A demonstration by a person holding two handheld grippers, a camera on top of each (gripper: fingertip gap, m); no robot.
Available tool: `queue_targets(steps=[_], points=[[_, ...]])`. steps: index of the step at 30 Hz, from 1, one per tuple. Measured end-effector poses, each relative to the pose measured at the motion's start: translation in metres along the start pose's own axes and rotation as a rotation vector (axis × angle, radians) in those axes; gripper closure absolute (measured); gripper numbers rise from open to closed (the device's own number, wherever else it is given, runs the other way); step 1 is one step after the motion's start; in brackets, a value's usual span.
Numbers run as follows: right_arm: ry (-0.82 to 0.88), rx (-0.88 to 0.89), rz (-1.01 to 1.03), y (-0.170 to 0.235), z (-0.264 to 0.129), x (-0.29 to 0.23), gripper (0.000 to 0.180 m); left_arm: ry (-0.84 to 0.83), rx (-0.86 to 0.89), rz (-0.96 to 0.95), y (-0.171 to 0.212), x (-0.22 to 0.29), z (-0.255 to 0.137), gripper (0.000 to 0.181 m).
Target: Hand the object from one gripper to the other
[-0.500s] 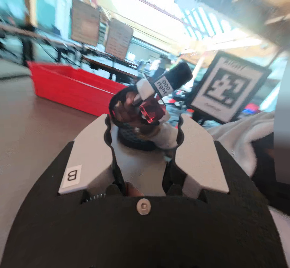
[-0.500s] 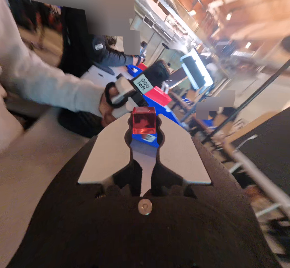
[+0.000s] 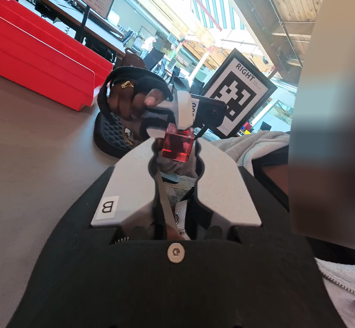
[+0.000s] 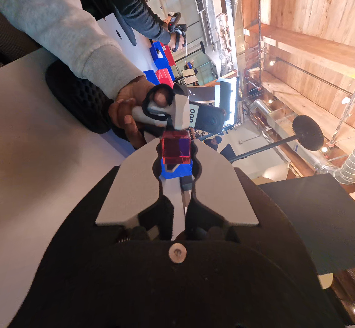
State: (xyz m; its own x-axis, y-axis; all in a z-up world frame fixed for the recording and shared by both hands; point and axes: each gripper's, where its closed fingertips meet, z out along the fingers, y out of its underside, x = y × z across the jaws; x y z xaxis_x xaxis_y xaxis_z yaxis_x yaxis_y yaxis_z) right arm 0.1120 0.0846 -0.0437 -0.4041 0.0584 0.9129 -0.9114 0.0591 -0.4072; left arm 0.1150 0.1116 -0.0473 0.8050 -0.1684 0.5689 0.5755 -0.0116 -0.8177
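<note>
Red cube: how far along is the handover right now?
Done: the right gripper is shut on the red cube and has it between the left gripper's fingertips. In hand: the left's jaws flank the cube but look open, with a gap on one side. Left: close the left gripper, release the right, draw apart.

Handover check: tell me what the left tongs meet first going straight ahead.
The red cube, already between the left tongs' tips and held by the right tongs; contact looks near, depth unclear.
</note>
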Motion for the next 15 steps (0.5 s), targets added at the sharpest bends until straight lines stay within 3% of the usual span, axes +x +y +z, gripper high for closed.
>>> queue_targets(steps=[1, 7, 9, 12, 15], points=[[-0.004, 0.000, 0.000, 0.000, 0.000, -0.001, 0.152, 0.006, 0.000, 0.004, 0.000, 0.001, 0.000, 0.150], [0.014, 0.014, 0.035, -0.002, 0.001, 0.002, 0.151, -0.012, 0.022, 0.095, -0.003, 0.002, -0.001, 0.152], [0.031, 0.033, 0.124, -0.002, 0.000, 0.007, 0.143, -0.039, 0.076, 0.176, -0.012, 0.003, -0.004, 0.152], [0.013, 0.136, 0.494, -0.001, -0.006, 0.026, 0.125, -0.220, 0.133, 0.419, -0.027, -0.006, -0.014, 0.153], [-0.044, 0.271, 1.075, 0.015, -0.011, 0.048, 0.121, -0.438, 0.130, 0.753, -0.036, -0.015, -0.023, 0.152]])
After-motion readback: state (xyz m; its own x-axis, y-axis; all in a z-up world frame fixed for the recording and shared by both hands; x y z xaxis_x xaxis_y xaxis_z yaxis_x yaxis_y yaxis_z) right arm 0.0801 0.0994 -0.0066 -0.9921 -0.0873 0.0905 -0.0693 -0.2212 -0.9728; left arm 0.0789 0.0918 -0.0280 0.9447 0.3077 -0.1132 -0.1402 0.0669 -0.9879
